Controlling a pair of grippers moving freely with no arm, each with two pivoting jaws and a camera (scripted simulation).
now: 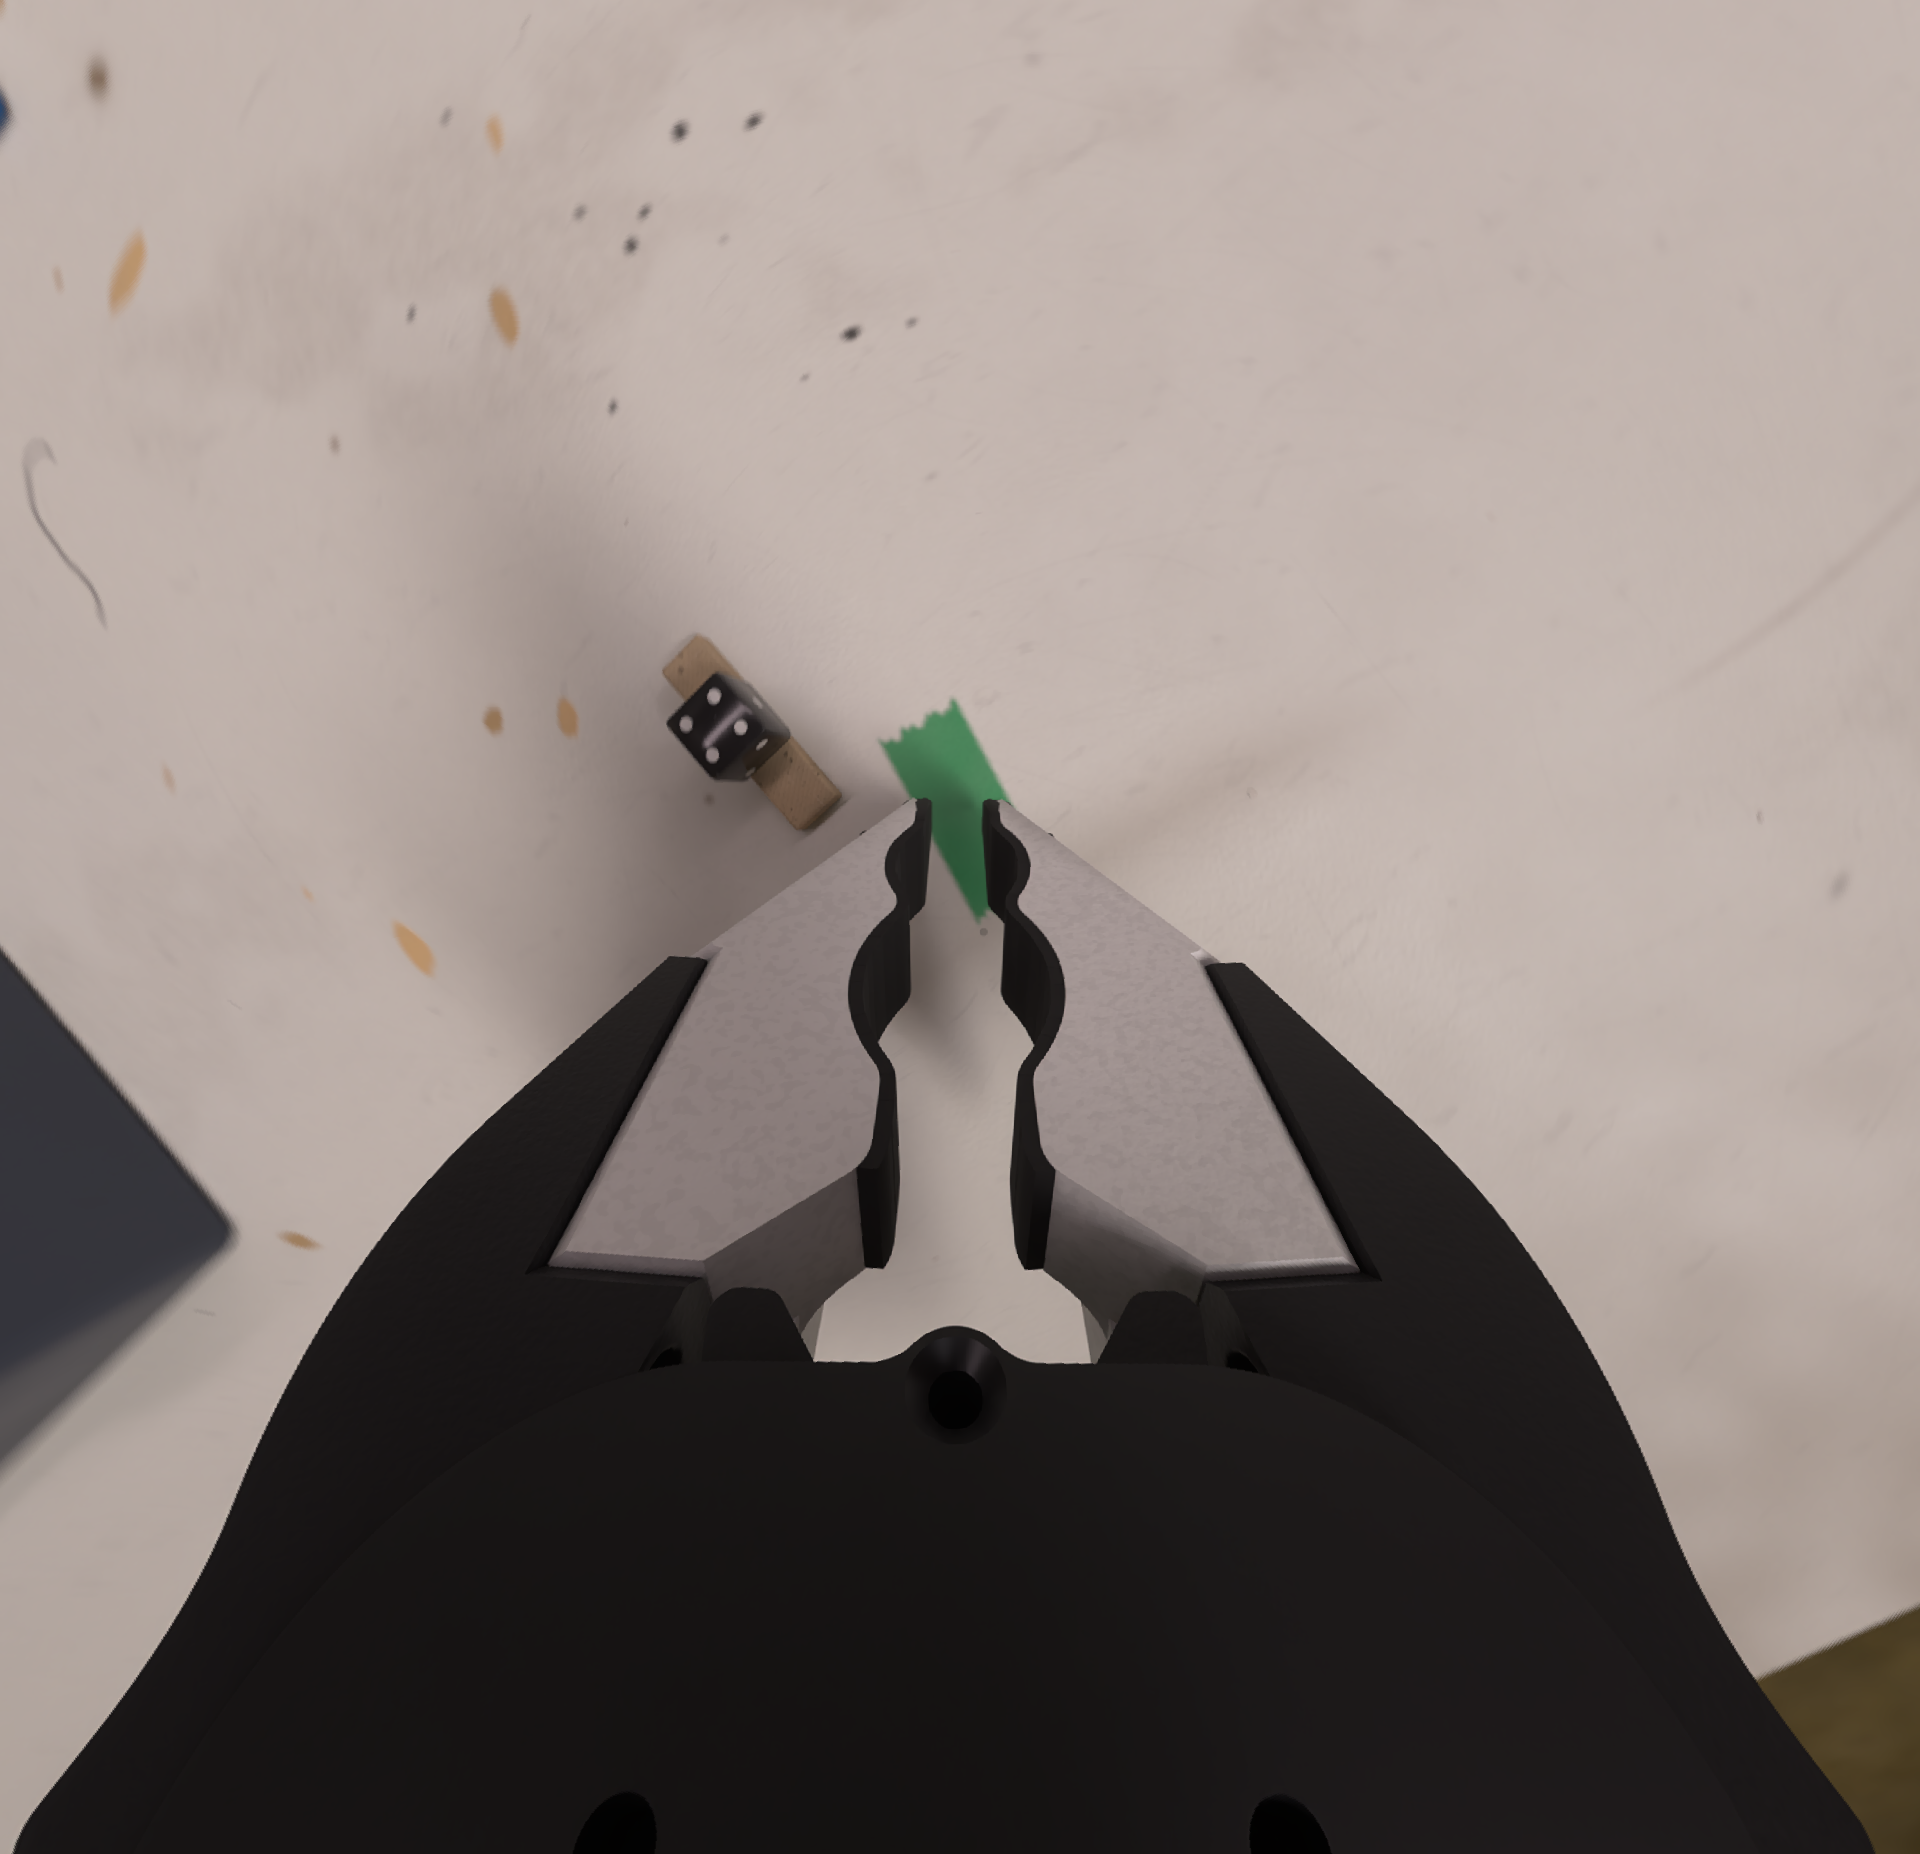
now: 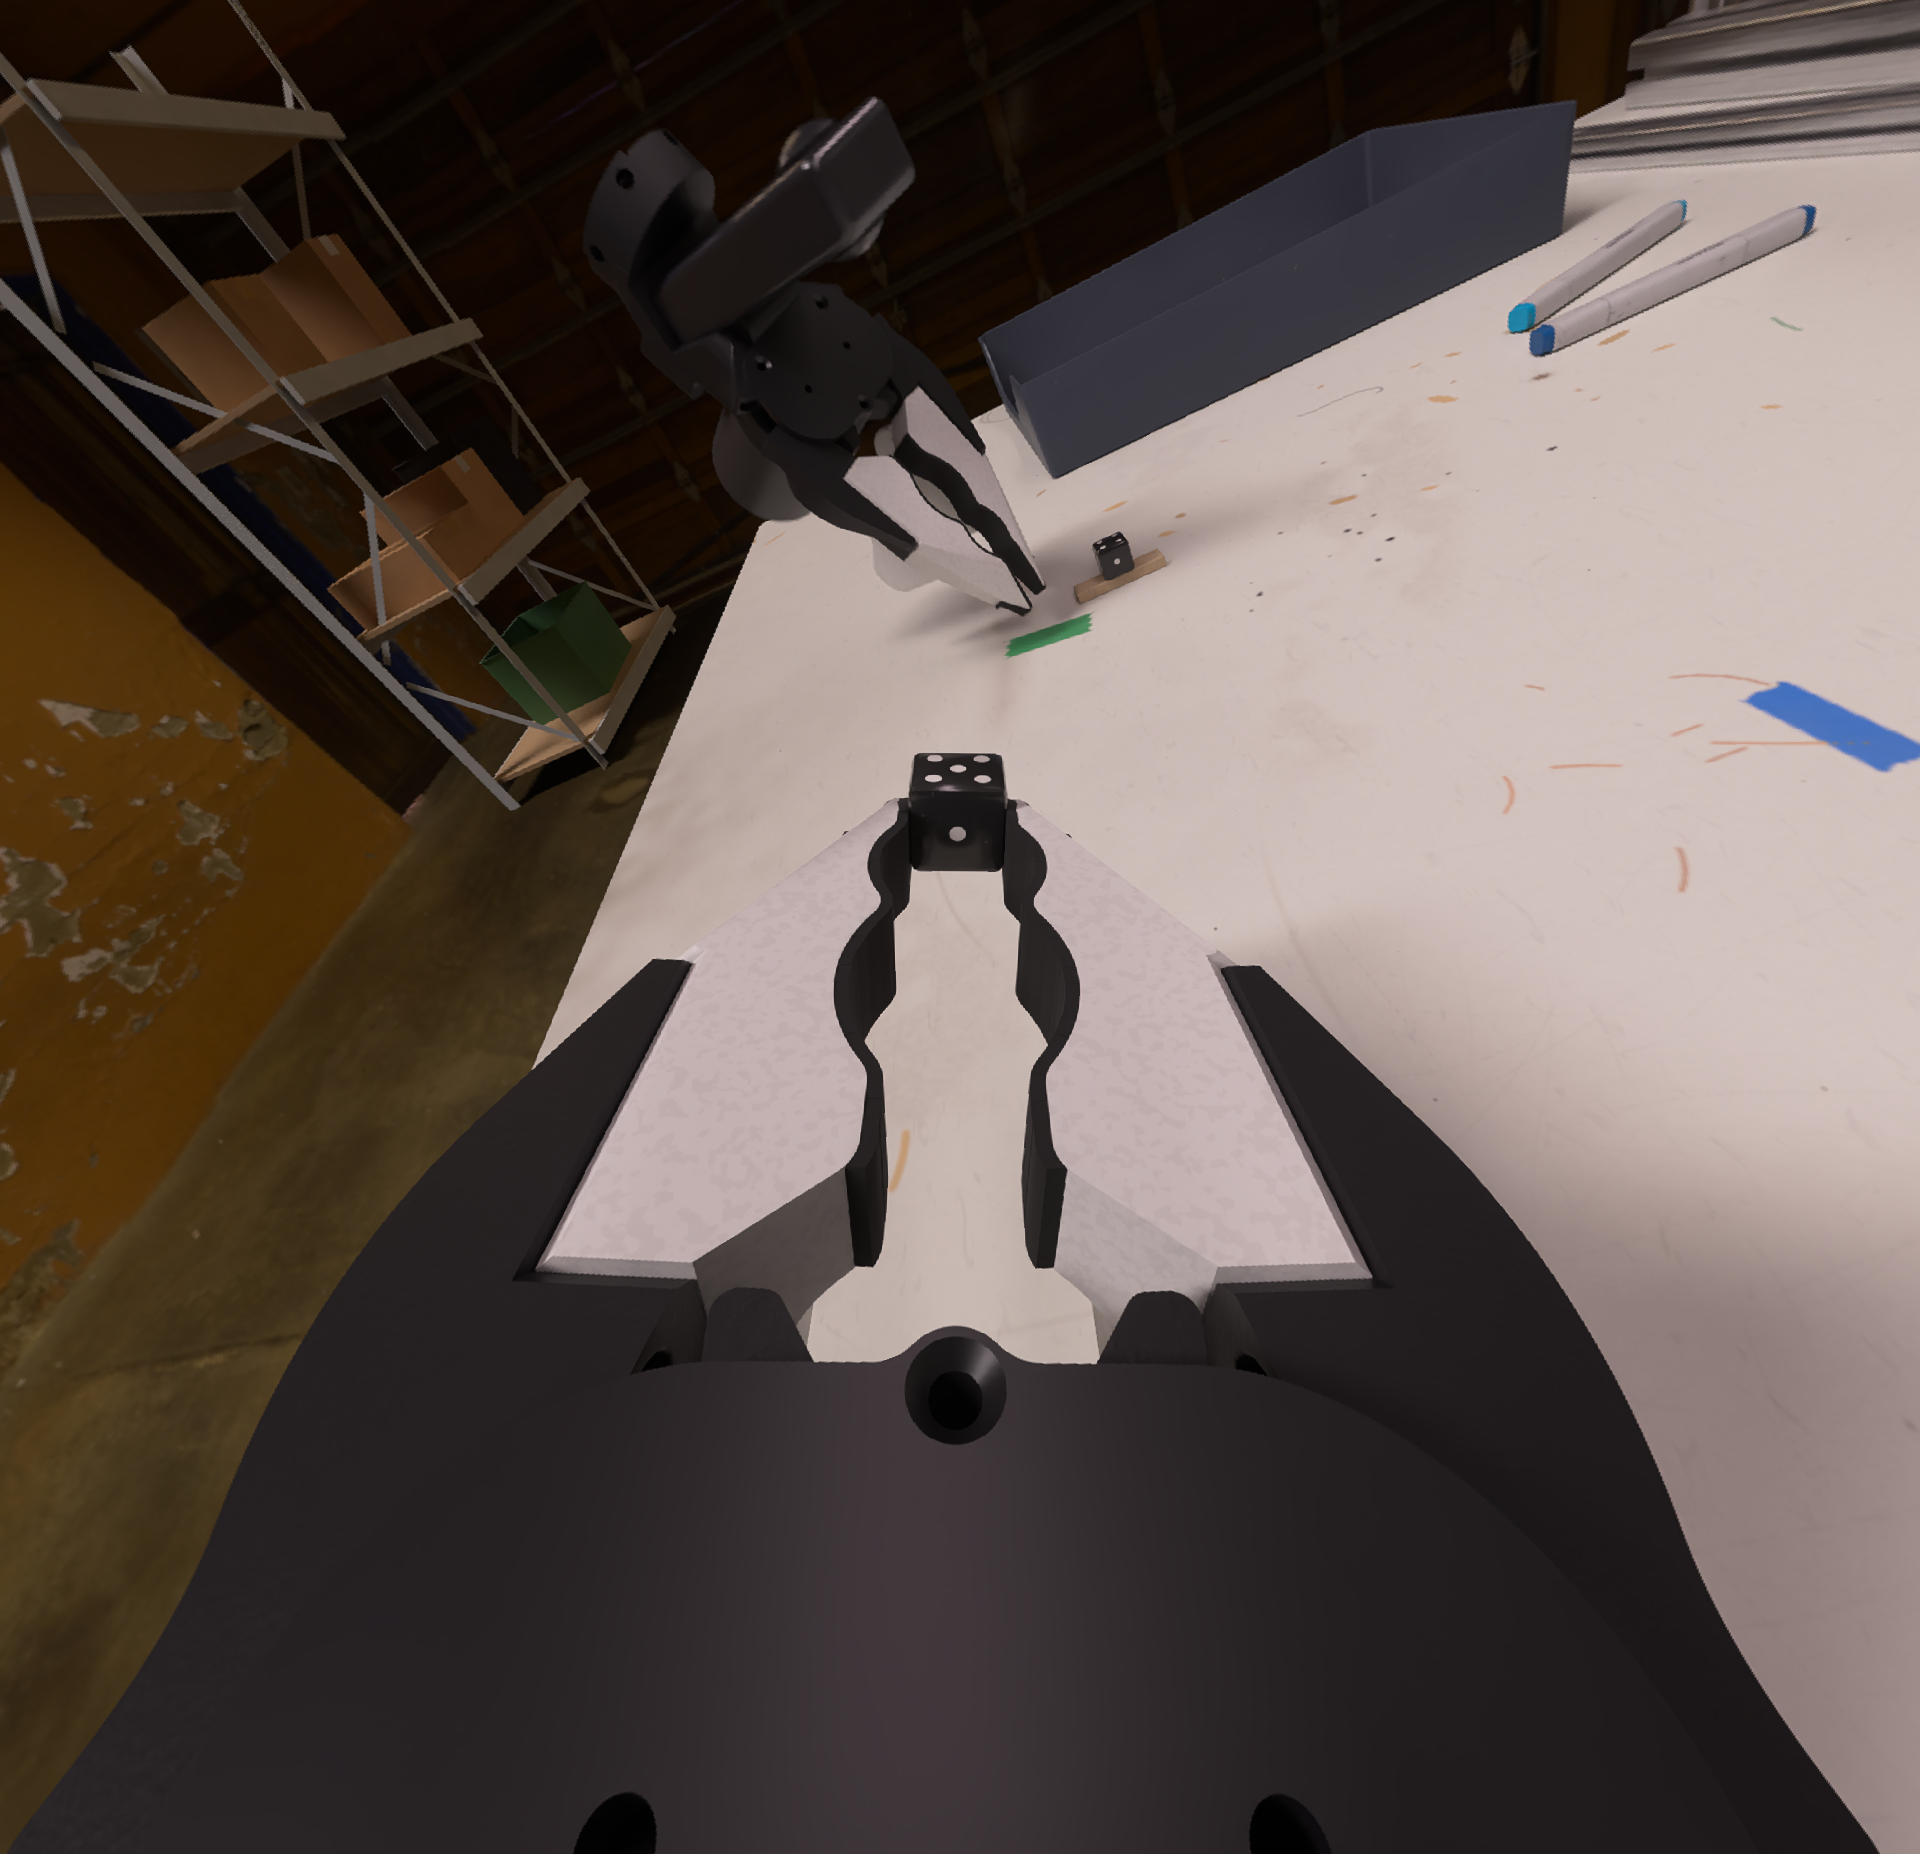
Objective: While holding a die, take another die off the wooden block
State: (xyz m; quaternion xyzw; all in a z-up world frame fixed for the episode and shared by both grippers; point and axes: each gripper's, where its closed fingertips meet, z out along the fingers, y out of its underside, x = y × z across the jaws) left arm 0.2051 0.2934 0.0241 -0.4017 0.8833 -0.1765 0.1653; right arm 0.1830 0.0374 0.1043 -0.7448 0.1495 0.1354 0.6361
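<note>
A black die with white pips sits on a small flat wooden block on the white table. My left gripper hovers just right of the block, over a strip of green tape; its jaws stand slightly apart and hold nothing. In the right wrist view the left gripper points down beside the block and its die. My right gripper is shut on a second black die at its fingertips, held above the table well short of the block.
A dark blue tray lies behind the block; its corner shows in the left wrist view. Two blue-capped markers and blue tape lie to the right. The table's left edge drops to the floor; metal shelving stands beyond.
</note>
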